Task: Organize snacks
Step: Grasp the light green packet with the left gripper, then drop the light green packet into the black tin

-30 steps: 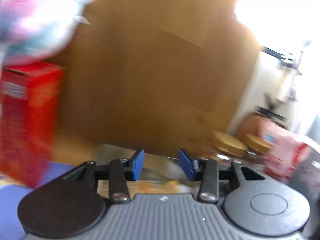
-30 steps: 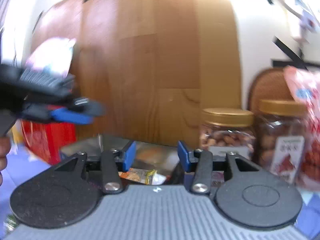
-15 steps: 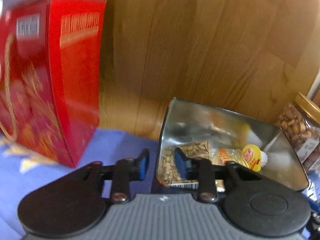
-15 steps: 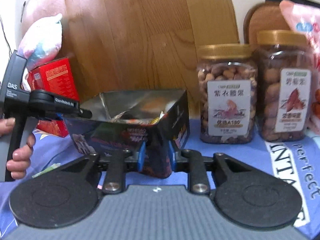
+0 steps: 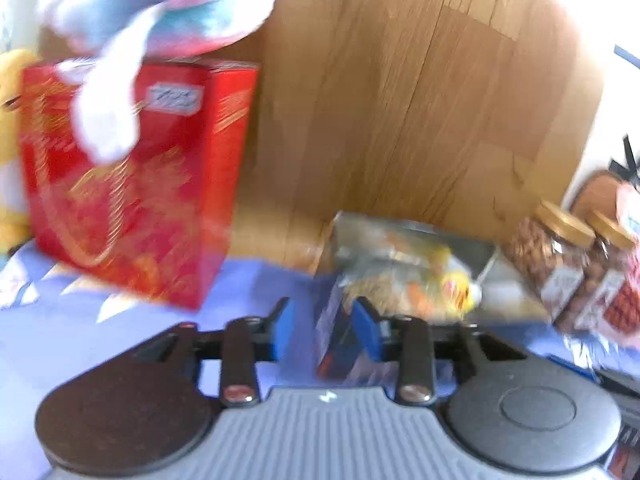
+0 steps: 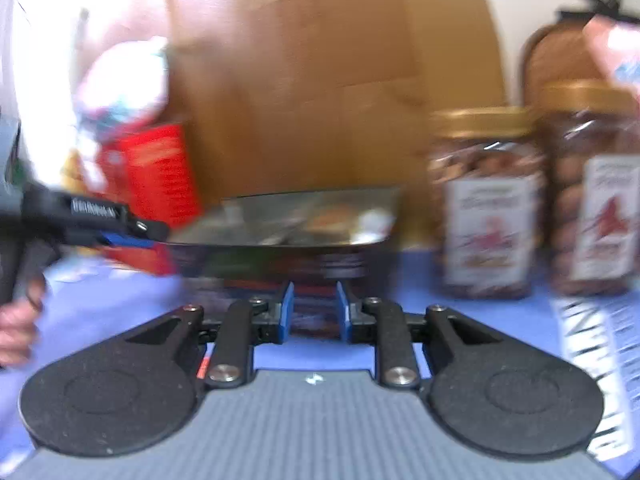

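Observation:
An open dark box with a silver lining (image 5: 404,256) stands on the blue cloth and holds several snack packets (image 5: 432,284). It also shows in the right wrist view (image 6: 296,236). My left gripper (image 5: 325,330) is open, its jaws straddling the box's near left corner. My right gripper (image 6: 313,314) is open, just in front of the box's near wall. The left gripper (image 6: 120,224) shows at the box's left edge in the right wrist view. Both views are blurred.
A tall red box (image 5: 132,200) stands left of the open box, with a pastel plush toy (image 5: 152,12) on top. Two nut jars with gold lids (image 6: 486,204) (image 6: 596,196) stand to the right. A wooden panel (image 5: 400,100) rises behind.
Both grippers have pulled back from the open box and their jaws have widened. The box sits further off in both views, and the views have blurred.

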The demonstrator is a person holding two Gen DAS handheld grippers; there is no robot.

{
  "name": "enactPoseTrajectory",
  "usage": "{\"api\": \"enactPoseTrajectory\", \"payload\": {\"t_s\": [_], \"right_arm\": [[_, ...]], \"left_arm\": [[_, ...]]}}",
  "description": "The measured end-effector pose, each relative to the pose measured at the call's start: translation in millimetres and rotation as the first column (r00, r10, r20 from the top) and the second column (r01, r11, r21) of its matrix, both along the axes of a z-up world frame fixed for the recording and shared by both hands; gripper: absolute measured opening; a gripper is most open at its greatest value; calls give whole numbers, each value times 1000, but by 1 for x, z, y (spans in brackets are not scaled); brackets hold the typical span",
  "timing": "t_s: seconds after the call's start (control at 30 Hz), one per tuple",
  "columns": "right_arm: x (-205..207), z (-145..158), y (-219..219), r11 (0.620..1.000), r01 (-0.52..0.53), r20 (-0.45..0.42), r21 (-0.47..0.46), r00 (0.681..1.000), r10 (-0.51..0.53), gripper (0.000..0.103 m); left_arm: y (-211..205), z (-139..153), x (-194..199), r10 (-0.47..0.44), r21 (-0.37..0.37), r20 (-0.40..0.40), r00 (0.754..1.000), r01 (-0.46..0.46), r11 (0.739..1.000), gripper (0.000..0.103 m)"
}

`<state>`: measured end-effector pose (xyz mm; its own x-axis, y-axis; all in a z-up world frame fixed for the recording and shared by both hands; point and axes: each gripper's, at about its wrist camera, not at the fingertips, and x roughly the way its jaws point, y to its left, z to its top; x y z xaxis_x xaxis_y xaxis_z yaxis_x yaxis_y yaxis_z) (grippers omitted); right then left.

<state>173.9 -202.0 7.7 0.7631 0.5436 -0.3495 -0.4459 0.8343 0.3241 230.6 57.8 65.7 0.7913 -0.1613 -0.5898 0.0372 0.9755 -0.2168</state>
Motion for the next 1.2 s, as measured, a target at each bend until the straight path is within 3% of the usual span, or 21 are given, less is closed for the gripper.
{"api": "enactPoseTrajectory", "payload": {"t_s": [0.1, 0.17, 0.3, 0.37, 0.47, 0.6, 0.8, 0.97, 1.1, 1.2], "right_arm": [[-6, -3, 22, 974, -202, -90, 105, 973, 211, 27], [-14, -5, 45, 960, -275, -112, 62, 953, 280, 27], [-15, -19, 74, 965, -260, -191, -28, 949, 250, 28], [-11, -23, 79, 970, -239, -223, -38, 948, 225, 29], [-5, -25, 86, 975, -213, -219, -67, 956, 194, 39], [6, -30, 97, 979, -195, -228, -58, 957, 177, 41], [-4, -24, 96, 977, -204, -170, -68, 967, 190, 32], [-20, -6, 97, 981, -185, -55, -58, 982, 182, 31], [-24, 13, 96, 989, -104, 81, -103, 990, 113, 31], [-9, 26, 86, 996, -29, 139, -83, 989, 41, 31]], "left_arm": [[17, -14, -24, -40, -45, -67, 997, 37, 998, 37], [25, -21, -31, -70, -82, -107, 992, 61, 995, 37], [34, -32, -28, -127, -182, -171, 977, 95, 979, 50], [36, -39, -21, -152, -228, -198, 968, 106, 968, 53], [33, -51, -15, -187, -263, -218, 958, 127, 957, 53], [27, -53, -17, -214, -264, -189, 958, 160, 951, 34], [33, -39, -34, -178, -266, -157, 971, 132, 955, 32], [34, -6, -45, -160, -250, -62, 985, 140, 958, 30], [19, 22, -30, -178, -203, 6, 984, 176, 963, 30], [-2, 43, -6, -205, -155, 71, 976, 214, 965, 30]]}}
